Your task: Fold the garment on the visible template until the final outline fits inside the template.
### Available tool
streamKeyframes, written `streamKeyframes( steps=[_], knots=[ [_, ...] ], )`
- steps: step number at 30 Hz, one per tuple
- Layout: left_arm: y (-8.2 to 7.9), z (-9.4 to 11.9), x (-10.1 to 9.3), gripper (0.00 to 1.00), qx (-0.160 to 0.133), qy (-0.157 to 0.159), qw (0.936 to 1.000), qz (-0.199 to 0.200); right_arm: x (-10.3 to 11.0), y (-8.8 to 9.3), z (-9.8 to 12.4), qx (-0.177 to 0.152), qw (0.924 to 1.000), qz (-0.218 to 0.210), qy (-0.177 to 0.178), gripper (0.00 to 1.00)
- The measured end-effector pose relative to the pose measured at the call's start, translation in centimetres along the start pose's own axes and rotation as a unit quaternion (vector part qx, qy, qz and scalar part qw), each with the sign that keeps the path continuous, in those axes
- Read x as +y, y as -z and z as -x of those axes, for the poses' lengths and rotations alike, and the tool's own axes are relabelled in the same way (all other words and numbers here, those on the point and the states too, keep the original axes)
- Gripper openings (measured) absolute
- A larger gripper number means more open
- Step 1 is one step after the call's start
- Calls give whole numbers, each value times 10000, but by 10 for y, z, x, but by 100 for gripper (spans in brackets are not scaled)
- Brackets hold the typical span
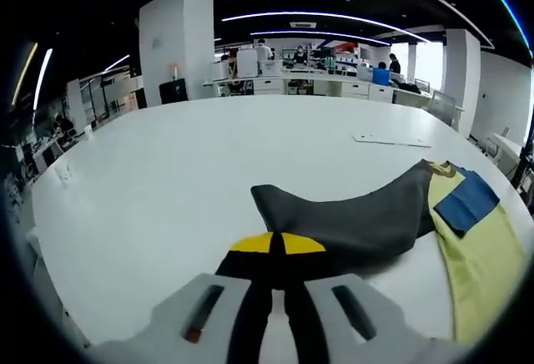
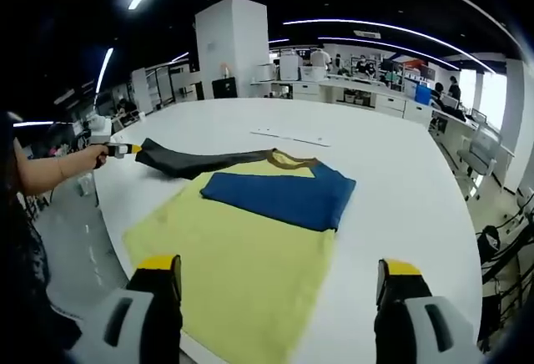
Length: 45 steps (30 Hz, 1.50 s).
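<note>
The left hand-held gripper [image 1: 276, 251] has its yellow-tipped black jaws pressed together on the end of the dark grey sleeve [image 1: 350, 218], which is drawn out sideways over the large white table [image 1: 167, 180]. In the right gripper view that same left hand-held gripper [image 2: 125, 149] shows at the far left at the end of a person's bare forearm [image 2: 58, 168], with the sleeve [image 2: 196, 161] stretched from it toward the shirt's collar.

The garment is a pale yellow T-shirt [image 2: 242, 264] lying flat on the table near its front edge, its body spread toward the right gripper view's camera. A blue sleeve [image 2: 279, 194] is folded across the upper chest, its far end reaching the shirt's right side. A darker yellow neckband [image 2: 292, 160] sits at the top edge, just beyond the blue fold.

The right hand-held gripper [image 2: 279, 285] hangs above the near part of the shirt with its jaws spread wide and nothing between them.

A thin flat white sheet [image 2: 292, 137] lies on the table beyond the collar, apart from the shirt. Whether it is the template cannot be told.

Past the table stand a white square pillar [image 2: 232, 47], desks with seated people [image 1: 384, 73] and an office chair [image 2: 476, 157] off the table's right side.
</note>
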<state>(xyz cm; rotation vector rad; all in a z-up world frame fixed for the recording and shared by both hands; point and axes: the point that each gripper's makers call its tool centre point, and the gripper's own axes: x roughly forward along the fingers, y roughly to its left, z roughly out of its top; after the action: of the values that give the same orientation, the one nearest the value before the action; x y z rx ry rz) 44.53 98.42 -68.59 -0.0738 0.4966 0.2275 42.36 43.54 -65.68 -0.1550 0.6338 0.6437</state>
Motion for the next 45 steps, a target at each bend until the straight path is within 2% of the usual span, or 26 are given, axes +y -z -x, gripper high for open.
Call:
streamKeyframes(
  steps=[2,11,18,26,30,37,40,42,45],
  knots=[
    [1,-6,5,0,7,-32,10000,60,-3,0,0,-15,10000,-26,-2,98],
    [25,-27,13,0,416,-53,9988,-250,-3,2,-1,82,9999,-109,-17,98],
    [32,-40,16,0,469,-69,9981,-381,-3,3,-6,150,9998,-103,-38,98],
    [50,-48,19,0,783,-158,9944,-689,-4,1,-9,145,9998,-92,-43,99],
    [52,-47,20,0,809,-197,9944,-650,-3,0,-10,138,9999,-90,-53,99],
    [50,-42,20,16,770,-301,9957,-423,-1,1,-10,141,9998,-112,-53,99],
    [50,-40,22,20,759,-417,9948,-539,0,2,-10,137,9998,-116,-48,99],
    [50,-39,23,22,732,-461,9949,-526,1,2,-9,132,9998,-117,-45,99],
    [57,-37,28,22,862,-576,9936,-439,1,3,-6,124,9998,-125,-20,99]
  ],
)
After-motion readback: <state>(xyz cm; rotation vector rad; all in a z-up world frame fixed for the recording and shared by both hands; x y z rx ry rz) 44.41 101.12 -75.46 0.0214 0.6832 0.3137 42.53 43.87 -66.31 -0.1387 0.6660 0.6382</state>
